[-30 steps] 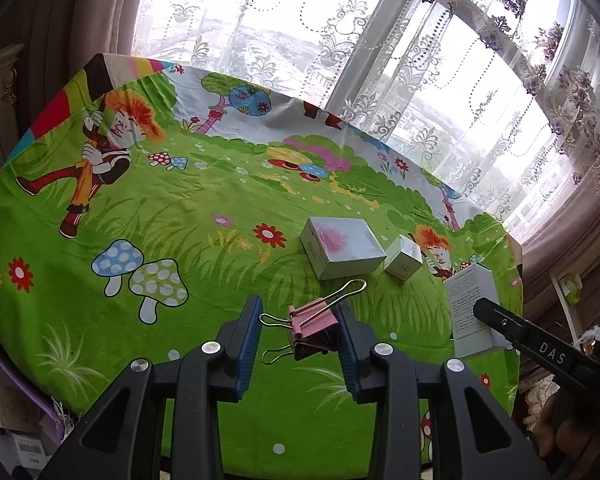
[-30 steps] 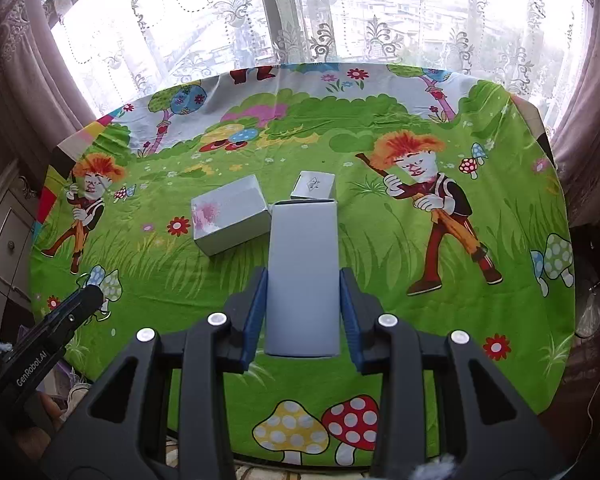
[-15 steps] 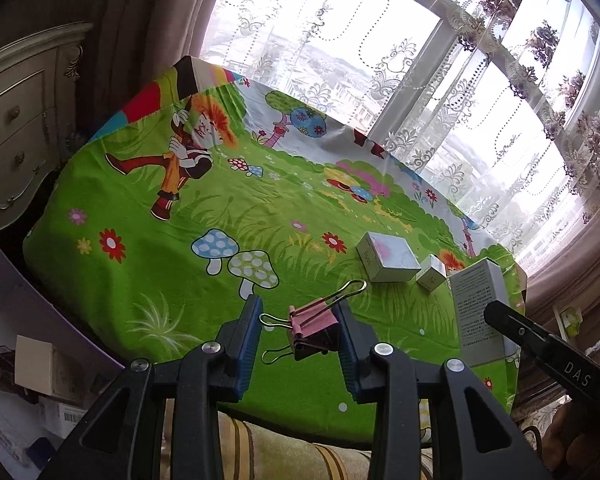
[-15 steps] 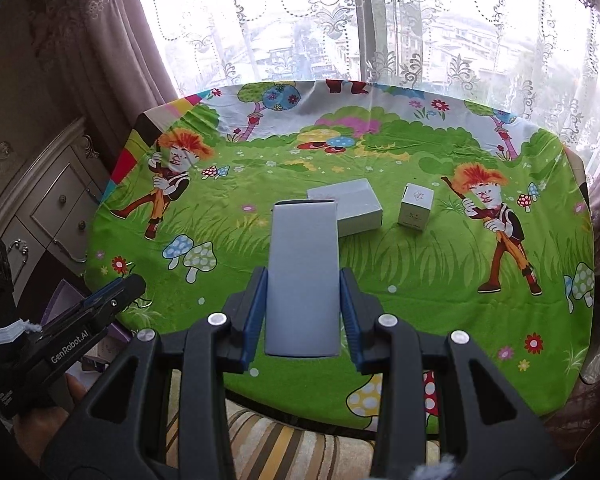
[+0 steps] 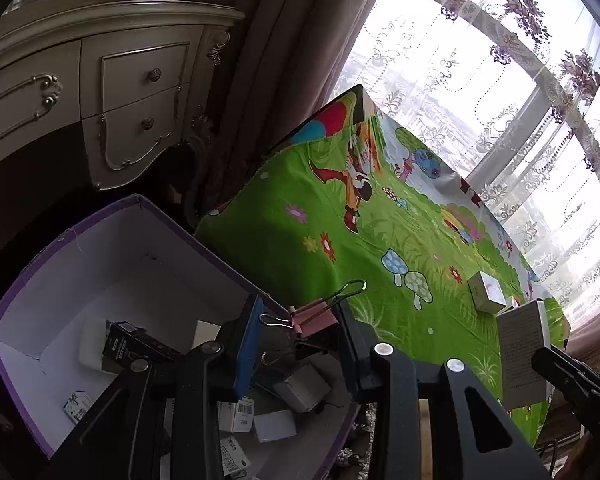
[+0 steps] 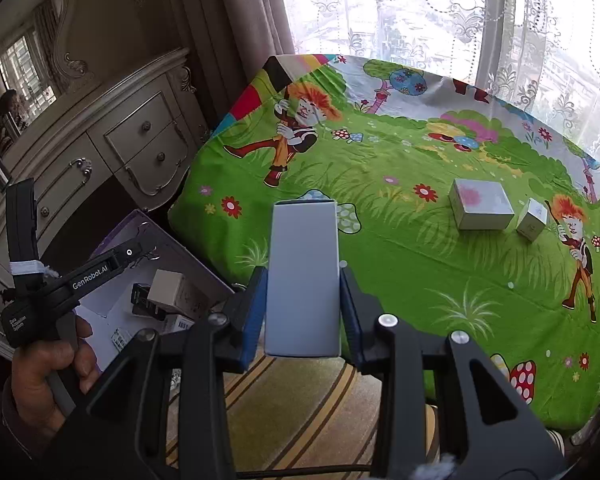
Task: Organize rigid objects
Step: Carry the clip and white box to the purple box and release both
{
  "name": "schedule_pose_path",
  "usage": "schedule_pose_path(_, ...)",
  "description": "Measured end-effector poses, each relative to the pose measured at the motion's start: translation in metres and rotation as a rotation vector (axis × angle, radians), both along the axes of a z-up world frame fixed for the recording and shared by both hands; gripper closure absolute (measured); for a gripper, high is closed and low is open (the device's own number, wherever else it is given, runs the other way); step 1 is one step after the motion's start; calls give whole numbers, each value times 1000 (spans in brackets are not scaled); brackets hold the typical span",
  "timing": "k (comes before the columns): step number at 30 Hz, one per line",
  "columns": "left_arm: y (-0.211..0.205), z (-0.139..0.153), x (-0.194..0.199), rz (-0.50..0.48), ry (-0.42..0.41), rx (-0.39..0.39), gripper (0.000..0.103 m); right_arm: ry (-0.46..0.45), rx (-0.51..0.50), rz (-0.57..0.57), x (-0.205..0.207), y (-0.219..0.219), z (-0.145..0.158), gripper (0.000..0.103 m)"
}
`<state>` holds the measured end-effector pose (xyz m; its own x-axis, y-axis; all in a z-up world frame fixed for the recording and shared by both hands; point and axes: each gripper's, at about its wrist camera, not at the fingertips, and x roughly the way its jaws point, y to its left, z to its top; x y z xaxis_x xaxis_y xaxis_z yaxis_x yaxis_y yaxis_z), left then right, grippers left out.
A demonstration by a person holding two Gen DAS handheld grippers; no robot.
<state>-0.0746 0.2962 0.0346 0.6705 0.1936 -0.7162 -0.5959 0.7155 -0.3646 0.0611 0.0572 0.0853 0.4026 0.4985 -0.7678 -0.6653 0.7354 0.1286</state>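
My left gripper is shut on a pink binder clip with wire handles, held above the near rim of a purple storage box. That box sits beside the table and holds several small cartons. My right gripper is shut on a tall white carton, hanging over the table's near left edge; the same carton shows at the right of the left wrist view. On the cartoon tablecloth lie a flat white box with a pink mark and a small white cube box.
A cream carved dresser with drawers stands behind the purple box. Curtains and a lace-covered window run behind the table. A striped cushion lies under my right gripper. A hand holds the left gripper's handle.
Both grippers swung left off the table toward the purple box, rolling as they went. The clip and the tall carton stayed gripped. The dresser and box interior came into view.
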Motion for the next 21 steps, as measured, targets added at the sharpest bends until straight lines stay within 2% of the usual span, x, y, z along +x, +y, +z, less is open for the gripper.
schedule_pose_path(9, 51, -18, -49, 137, 36, -15, 66, 35, -47, 239, -63, 70, -14, 63)
schedule_pose_path(15, 62, -31, -60, 166, 57, -38, 66, 50, -103, 397, -105, 107, -33, 63)
schedule_pose_path(21, 65, -39, -61, 174, 68, -53, 66, 63, -160, 495, -130, 124, -53, 63)
